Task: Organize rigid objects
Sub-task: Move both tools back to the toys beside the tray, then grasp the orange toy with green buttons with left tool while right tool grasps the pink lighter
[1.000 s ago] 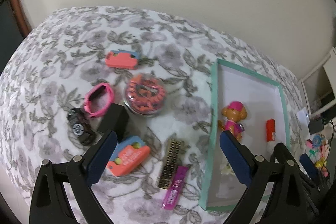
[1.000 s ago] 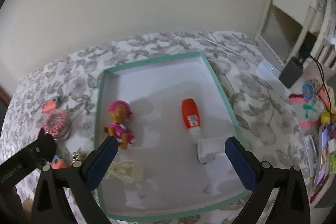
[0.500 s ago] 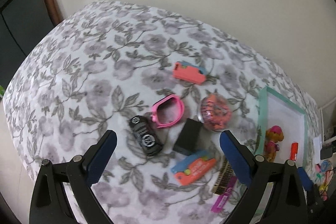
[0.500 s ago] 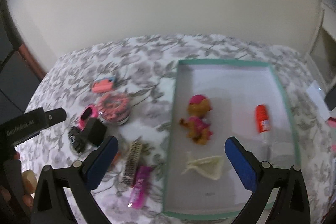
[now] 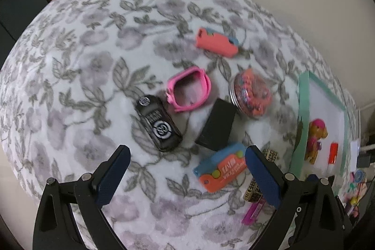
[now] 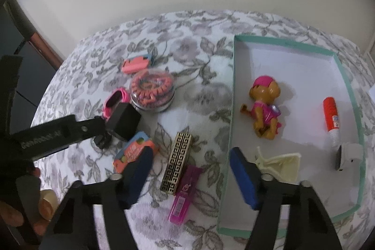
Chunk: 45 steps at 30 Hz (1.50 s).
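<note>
The left gripper (image 5: 187,154) hangs over the flowered cloth (image 5: 93,62) of the worktop with its jaws spread wide and nothing between them; just beyond its fingertips lie a black car key fob (image 5: 159,124) and a black box (image 5: 216,125), side by side but apart. A pink square frame (image 5: 188,90) lies just past the fob. Beside the right fingertip rests an orange and blue case (image 5: 221,166). Farther toward the worktop's far edge sit a clear round tin of orange bands (image 5: 252,95) and a second coral case (image 5: 216,42).

The right gripper (image 6: 189,158) is released too, its jaws closing with nothing pressed between the pads. In its view a gold patterned bar (image 6: 177,165) and a magenta lead box (image 6: 185,196) lie touching in the gap between the fingers, on the cloth below them.

To the right lies a teal-rimmed tray (image 6: 351,90), near the worktop's right edge. Inside it stand or lie a toy pup with a pink cap (image 6: 266,107) near the left wall, an orange-capped tube (image 6: 331,117) by the right wall, a white clip (image 6: 349,155) just below the tube, and a cream plastic piece (image 6: 282,165) near the gripper's right finger. At the left edge of the right wrist view, a person's fingers (image 6: 14,212) hold the left gripper's handle.
</note>
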{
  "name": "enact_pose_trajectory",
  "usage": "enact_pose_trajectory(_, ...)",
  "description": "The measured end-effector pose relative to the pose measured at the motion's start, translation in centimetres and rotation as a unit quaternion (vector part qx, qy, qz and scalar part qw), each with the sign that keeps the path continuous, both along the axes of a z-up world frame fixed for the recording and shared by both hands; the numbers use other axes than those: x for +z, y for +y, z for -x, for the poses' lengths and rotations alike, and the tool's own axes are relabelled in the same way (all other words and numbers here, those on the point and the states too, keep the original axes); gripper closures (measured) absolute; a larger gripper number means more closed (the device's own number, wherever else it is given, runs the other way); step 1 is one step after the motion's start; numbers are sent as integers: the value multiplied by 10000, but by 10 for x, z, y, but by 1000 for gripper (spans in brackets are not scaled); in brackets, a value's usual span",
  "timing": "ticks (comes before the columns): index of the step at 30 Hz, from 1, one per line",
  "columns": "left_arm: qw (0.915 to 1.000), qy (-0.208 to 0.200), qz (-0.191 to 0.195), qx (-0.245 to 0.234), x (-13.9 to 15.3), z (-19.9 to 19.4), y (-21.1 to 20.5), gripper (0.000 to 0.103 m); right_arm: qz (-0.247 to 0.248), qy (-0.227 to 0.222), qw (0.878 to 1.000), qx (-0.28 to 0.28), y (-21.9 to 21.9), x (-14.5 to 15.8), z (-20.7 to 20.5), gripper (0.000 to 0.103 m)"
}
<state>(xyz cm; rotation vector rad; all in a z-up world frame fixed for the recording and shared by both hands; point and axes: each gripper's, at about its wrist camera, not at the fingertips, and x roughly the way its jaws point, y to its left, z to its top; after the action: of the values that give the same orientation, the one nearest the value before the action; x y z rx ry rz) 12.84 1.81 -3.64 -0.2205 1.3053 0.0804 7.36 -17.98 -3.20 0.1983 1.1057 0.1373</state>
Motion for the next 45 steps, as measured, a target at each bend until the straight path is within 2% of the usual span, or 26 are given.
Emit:
enact_pose_trajectory(9,9982,250,-128,-521,-19,0,-26,5,160,366,9987,321,16,-12,3,60)
enact_pose_trajectory(13,9964,349,-130,-756,-28,1,-37,6,252,540,9973,431,21,-19,4,63)
enact_pose_trajectory(15,9957,389,-164,-828,-32,2,-43,11,270,651,9963,484,24,-24,5,66)
enact_pose_trajectory(17,9951,428,-130,-883,-34,2,-45,20,331,757,9952,529,26,-28,5,68)
enact_pose_trajectory(21,9938,472,-53,-1006,-38,2,-50,23,378,964,9927,623,30,-37,6,72)
enact_pose_trajectory(23,9932,463,-50,-1066,-39,4,-53,31,358,1017,9919,672,31,-40,7,72)
enact_pose_trajectory(24,9929,458,-65,-1095,-39,4,-55,32,348,1027,9918,679,31,-40,7,73)
enact_pose_trajectory(36,9879,257,-448,-1464,-59,-9,-91,33,370,1311,9868,878,37,-46,10,73)
enact_pose_trajectory(41,9892,234,-401,-1392,-59,-9,-92,48,391,1346,9866,836,34,-47,12,73)
enact_pose_trajectory(45,9897,289,-404,-1344,-59,-8,-92,52,455,1348,9861,857,36,-50,13,73)
